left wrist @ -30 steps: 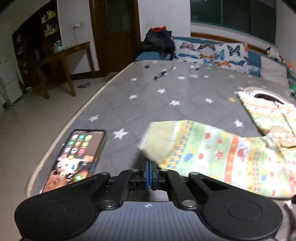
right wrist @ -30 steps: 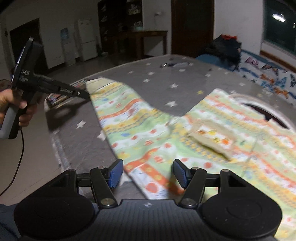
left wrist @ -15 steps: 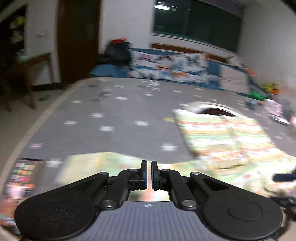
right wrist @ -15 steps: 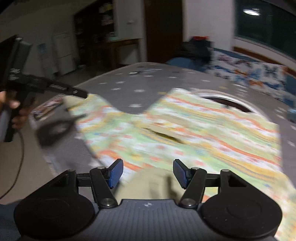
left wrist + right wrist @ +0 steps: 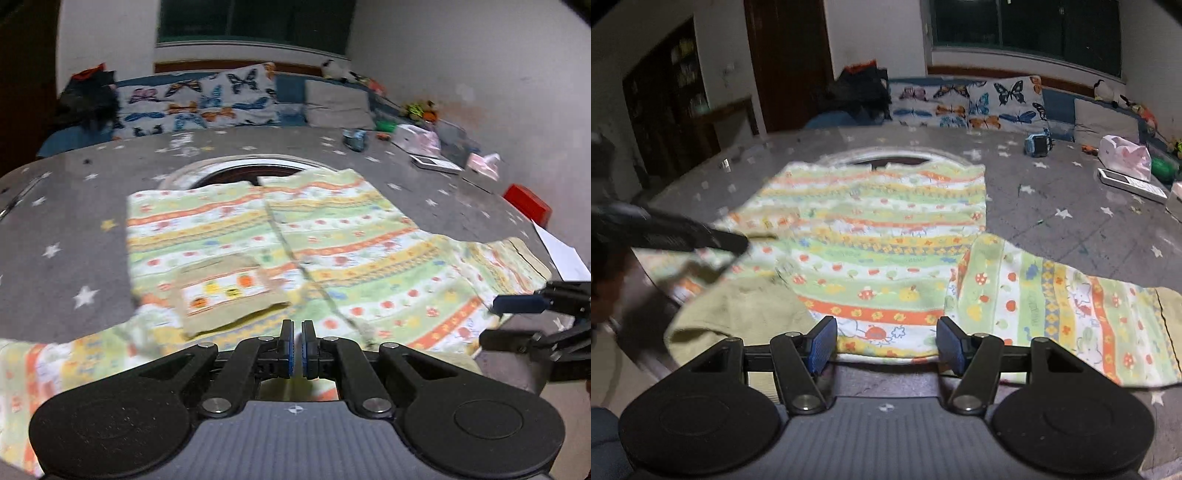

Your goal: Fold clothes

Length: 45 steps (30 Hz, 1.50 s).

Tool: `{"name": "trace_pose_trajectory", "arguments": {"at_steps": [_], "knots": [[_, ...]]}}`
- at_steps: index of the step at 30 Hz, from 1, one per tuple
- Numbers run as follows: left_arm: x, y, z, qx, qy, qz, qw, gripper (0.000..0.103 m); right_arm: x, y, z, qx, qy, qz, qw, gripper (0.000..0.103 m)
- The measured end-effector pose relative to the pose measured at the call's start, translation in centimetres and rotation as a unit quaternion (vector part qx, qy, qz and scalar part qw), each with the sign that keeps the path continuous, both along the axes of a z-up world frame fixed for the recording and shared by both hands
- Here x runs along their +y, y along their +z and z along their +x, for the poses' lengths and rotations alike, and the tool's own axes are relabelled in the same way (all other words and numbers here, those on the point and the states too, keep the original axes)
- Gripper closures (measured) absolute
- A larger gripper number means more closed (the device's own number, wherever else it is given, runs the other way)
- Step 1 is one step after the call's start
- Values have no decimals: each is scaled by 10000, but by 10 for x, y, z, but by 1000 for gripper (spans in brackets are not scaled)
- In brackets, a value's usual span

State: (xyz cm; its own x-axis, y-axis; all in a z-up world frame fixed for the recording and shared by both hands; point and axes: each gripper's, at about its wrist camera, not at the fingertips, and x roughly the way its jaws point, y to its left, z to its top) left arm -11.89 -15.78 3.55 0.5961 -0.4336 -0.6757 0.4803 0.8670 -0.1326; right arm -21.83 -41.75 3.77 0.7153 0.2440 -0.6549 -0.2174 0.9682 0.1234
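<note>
A child's striped green, yellow and orange top (image 5: 295,236) lies spread on the grey star-print table, chest pocket (image 5: 229,291) up; it also shows in the right wrist view (image 5: 886,236). My left gripper (image 5: 297,345) is shut on the cuff of the left sleeve and holds it over the body below the pocket. In the right wrist view the left gripper (image 5: 738,242) reaches in from the left. My right gripper (image 5: 884,345) is open and empty at the hem; the right sleeve (image 5: 1063,306) lies flat to its right.
A grey star-print table (image 5: 66,236) has a round white-rimmed hole (image 5: 255,170) behind the collar. Toys, a pink bag (image 5: 1123,158), a white remote (image 5: 1130,182) and a red box (image 5: 528,203) lie at the far right. Butterfly cushions (image 5: 199,99) stand behind.
My left gripper has carried the left sleeve cuff from far out on the left across over the body of the top. My right gripper has turned right along the hem, still open.
</note>
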Motion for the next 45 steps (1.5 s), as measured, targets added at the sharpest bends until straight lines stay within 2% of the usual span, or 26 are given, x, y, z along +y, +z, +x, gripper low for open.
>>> {"name": "trace_pose_trajectory", "arguments": {"at_steps": [3, 7, 13, 16, 19, 22, 25, 30, 39, 45], "knots": [[-11, 0, 0, -21, -151, 27, 9999, 99, -19, 8, -5, -137, -455, 48, 9989, 42], [-22, -1, -1, -29, -316, 54, 9995, 98, -56, 6, -6, -166, -1284, -321, 9911, 42], [-39, -2, -9, -49, -647, 90, 9979, 97, -117, -4, -11, -99, -2557, -928, 9622, 43], [-49, -2, -13, -49, -815, 139, 9966, 97, -142, -13, -8, -14, -2963, -1160, 9480, 43], [-58, -2, -14, -52, -944, 195, 9953, 97, -160, -21, -5, 101, -3148, -1127, 9424, 44], [-66, -3, -15, -28, -1050, 244, 9942, 97, -170, -26, -5, 124, -3182, -950, 9432, 46], [-72, -4, -14, 20, -1113, 281, 9934, 93, -173, -27, -4, 95, -3195, -757, 9445, 54], [-84, -6, -14, 39, -1236, 380, 9916, 93, -170, -23, -4, 53, -3105, -606, 9486, 92], [-94, -11, -13, 46, -1372, 525, 9891, 88, -175, -4, 12, -290, -3104, -759, 9471, 94], [-97, -13, -13, 25, -1424, 596, 9880, 79, -179, -18, 25, -86, -3083, -793, 9479, 94]]}}
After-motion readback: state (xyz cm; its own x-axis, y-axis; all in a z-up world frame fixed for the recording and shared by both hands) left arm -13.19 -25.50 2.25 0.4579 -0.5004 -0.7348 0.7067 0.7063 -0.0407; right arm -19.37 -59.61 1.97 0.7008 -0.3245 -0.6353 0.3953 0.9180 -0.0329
